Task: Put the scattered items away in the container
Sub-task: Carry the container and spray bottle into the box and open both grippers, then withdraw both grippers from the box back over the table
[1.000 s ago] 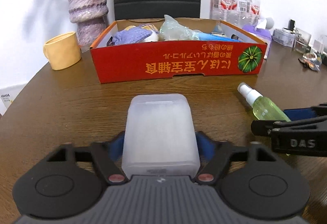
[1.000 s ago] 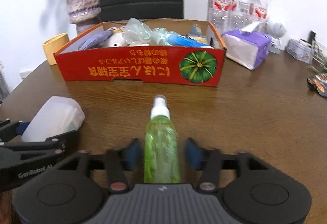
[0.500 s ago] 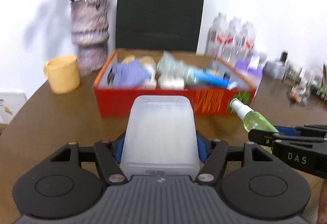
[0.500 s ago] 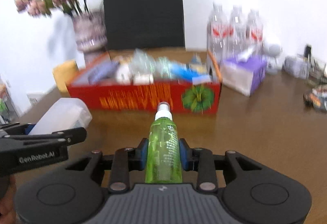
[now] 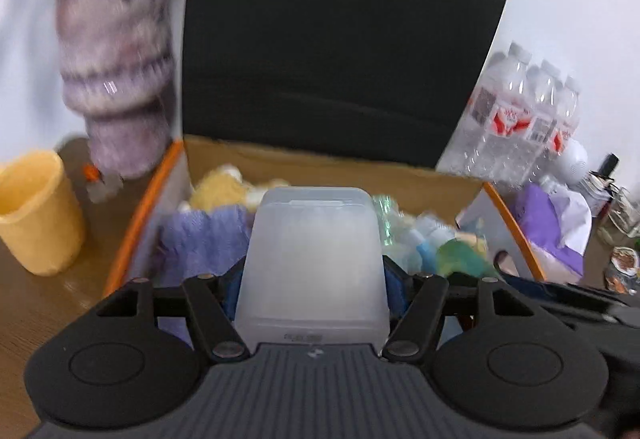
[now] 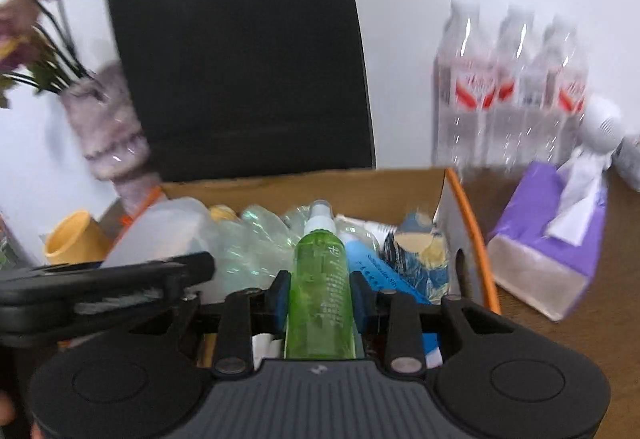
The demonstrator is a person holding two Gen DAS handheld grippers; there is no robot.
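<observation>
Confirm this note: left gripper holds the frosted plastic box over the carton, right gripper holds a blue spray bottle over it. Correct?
Not quite. The spray bottle in the right gripper is green, not blue, as the right wrist view shows. The rest stands: the left gripper holds the frosted plastic box over the carton.

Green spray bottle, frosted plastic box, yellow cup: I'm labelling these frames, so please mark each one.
green spray bottle (image 6: 320, 287), right wrist view, middle of its green body.
frosted plastic box (image 5: 314, 263), left wrist view, centre of its top face.
yellow cup (image 5: 38, 215), left wrist view, outer wall.
</observation>
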